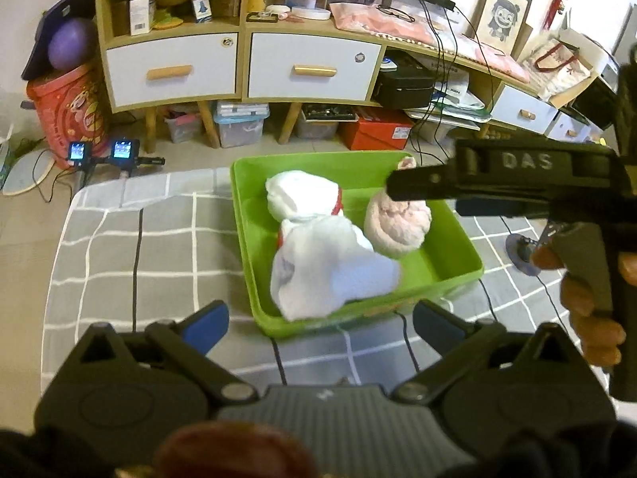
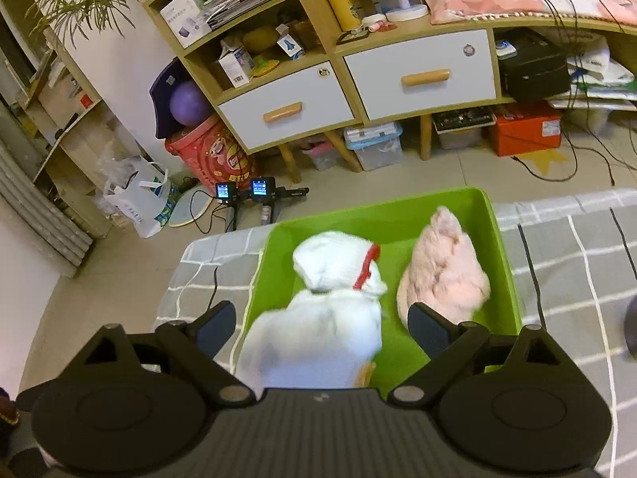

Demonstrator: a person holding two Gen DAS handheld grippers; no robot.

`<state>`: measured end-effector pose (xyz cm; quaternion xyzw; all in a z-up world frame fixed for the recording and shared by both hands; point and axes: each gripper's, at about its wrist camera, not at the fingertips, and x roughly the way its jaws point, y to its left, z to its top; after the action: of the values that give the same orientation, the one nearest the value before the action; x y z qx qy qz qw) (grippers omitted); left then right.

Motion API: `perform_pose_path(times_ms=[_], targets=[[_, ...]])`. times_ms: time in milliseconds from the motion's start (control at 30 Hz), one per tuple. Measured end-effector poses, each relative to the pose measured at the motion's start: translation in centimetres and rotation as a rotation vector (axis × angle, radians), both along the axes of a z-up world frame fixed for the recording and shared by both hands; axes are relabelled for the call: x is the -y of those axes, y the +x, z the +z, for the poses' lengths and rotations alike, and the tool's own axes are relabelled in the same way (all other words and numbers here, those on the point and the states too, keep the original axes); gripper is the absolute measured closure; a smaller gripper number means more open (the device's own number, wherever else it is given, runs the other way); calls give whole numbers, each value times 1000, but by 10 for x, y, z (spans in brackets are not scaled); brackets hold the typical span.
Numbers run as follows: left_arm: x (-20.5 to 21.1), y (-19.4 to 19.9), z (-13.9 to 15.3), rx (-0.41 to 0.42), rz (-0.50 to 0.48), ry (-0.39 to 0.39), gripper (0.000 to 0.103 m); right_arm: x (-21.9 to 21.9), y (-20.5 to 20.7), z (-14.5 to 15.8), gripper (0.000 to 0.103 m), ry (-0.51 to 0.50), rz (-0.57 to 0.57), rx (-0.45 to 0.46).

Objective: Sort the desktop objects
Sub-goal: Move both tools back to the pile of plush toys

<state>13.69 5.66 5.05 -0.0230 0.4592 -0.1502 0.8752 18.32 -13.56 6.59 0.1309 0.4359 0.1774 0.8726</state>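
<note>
A: Where are the things now?

B: On the desk, the green bin stands at the far edge. Two white bundles and a pink one lie inside.

A: And the claws?

B: Left claw and right claw both stand wide, holding nothing. I think it is best to lift them straight up, so no cloth catches.

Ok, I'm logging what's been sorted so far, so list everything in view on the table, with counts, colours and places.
bin: 1, green, on the cloth.
white bundles: 2, white with red trim, in the bin, left side, touching.
pink bundle: 1, pale pink, in the bin, right side.
cloth: 1, grey, white grid, covering the table.
disc: 1, grey, on the cloth right of the bin.
left tool: open, empty.
right tool: open, over the bin.
</note>
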Motion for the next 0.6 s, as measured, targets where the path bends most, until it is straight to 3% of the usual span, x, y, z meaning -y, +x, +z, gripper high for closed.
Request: perform_pose_path(times_ms=[367, 500, 600], targets=[[-20, -40, 1, -27, 44, -24, 1, 7, -50, 2, 9, -47, -16, -60], [-28, -50, -13, -35, 58, -27, 1, 11, -67, -6, 8, -49, -13, -91], [-33, -51, -28, -89, 69, 5, 1, 16, -74, -22, 8, -59, -5, -160]])
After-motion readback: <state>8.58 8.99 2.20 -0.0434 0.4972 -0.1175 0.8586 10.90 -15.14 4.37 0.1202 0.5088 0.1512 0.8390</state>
